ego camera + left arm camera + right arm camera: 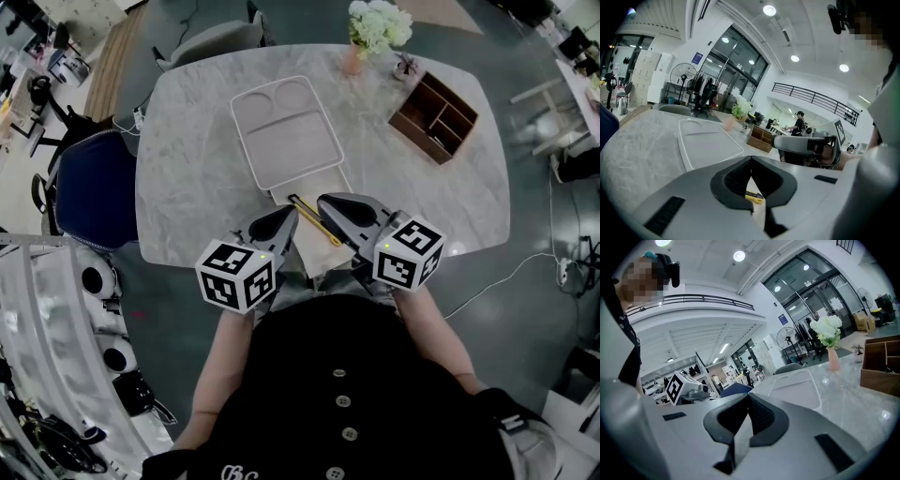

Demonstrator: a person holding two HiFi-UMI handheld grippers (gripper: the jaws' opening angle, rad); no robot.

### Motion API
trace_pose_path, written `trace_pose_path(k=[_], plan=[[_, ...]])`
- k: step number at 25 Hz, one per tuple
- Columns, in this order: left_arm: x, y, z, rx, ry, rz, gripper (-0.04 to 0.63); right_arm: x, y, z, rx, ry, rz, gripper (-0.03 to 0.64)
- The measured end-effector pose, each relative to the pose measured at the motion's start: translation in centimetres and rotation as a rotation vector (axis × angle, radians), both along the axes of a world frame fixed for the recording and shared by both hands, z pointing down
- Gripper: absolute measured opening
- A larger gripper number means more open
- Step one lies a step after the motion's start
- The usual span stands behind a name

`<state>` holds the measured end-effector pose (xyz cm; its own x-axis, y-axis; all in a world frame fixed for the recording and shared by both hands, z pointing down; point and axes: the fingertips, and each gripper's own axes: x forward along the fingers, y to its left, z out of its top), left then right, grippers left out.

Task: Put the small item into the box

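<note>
Wooden box (411,131) w/ several open compartments sits at the far right of the desk (206,169). A pale bit shows in one slot, can't tell what. Pale tray (286,131) lies mid-desk: two small sections at its far end, one big section nearer the person. Pink vase w/ white flowers (378,28) stands at the far edge, just left of the box.

Small item (317,225), a slim yellow-and-black thing, lies at an angle on the desk's near edge. It rests on a pale flat sheet (323,258), well apart from the box.

Desk is grey-white marble w/ rounded corners, on a grey floor. Blue chair (94,192) at its left side, grey chair (220,42) at the far side. Gripper views show a big hall w/ glass frontage, ceiling spots, a standing fan and a railed upper level.

Left claw (292,216) is over the item's left end, tips together and gripping nothing. The item (754,197) shows below through the slit behind the tips. Right claw (323,202) is right next to the left claw, over the same spot, also closed w/ nothing held.
</note>
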<state>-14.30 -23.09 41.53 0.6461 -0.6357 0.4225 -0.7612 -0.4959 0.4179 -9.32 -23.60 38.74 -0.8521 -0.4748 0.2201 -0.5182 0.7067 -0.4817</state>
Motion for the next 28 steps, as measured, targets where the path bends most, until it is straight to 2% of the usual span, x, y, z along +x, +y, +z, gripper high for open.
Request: trace_pose_path(k=[14, 28], plan=[[0.1, -0.2, 0.1, -0.007, 0.005, 0.000, 0.018, 0.5, -0.4, 0.2, 0.010, 0.033, 0.011, 0.003], [0.1, 0.1, 0.9, -0.032, -0.033, -0.004, 0.018, 0.7, 0.1, 1.9, -0.044, 0.107, -0.003, 0.003]])
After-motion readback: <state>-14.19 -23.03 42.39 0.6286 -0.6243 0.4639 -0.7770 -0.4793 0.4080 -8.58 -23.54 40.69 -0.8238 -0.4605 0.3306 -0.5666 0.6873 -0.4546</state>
